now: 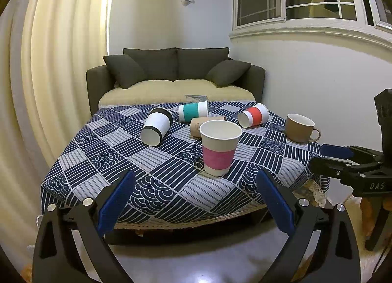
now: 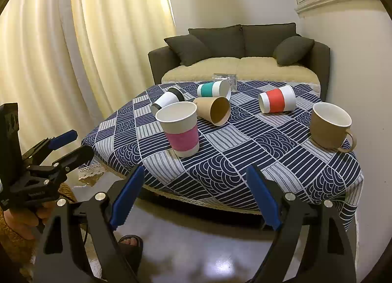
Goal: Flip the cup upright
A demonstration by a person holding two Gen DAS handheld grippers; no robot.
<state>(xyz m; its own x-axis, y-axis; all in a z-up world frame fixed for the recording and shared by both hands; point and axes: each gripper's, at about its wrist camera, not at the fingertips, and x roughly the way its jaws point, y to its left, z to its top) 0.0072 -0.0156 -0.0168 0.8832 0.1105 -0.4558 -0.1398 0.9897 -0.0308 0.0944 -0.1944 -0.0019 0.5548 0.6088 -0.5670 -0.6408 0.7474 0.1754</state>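
Note:
A paper cup with a pink band (image 1: 219,150) (image 2: 180,128) stands upright near the table's front edge. Behind it lie several cups on their sides: a white cup with black bands (image 1: 156,126) (image 2: 167,99), a teal-banded cup (image 1: 192,111) (image 2: 213,89), a plain brown cup (image 1: 199,126) (image 2: 214,110) and a red-banded cup (image 1: 253,115) (image 2: 276,99). My left gripper (image 1: 196,182) is open and empty, just in front of the table below the pink cup. My right gripper (image 2: 196,180) is open and empty at the table's front edge. Each gripper shows from the side in the other's view, the right one (image 1: 325,155) and the left one (image 2: 73,143).
A brown mug (image 1: 300,127) (image 2: 329,126) stands upright at the table's right. The table carries a blue patterned cloth (image 1: 152,180) (image 2: 281,160). A clear box (image 2: 225,78) sits at the far edge. A grey sofa (image 1: 176,72) stands behind, curtains on the left, a wall on the right.

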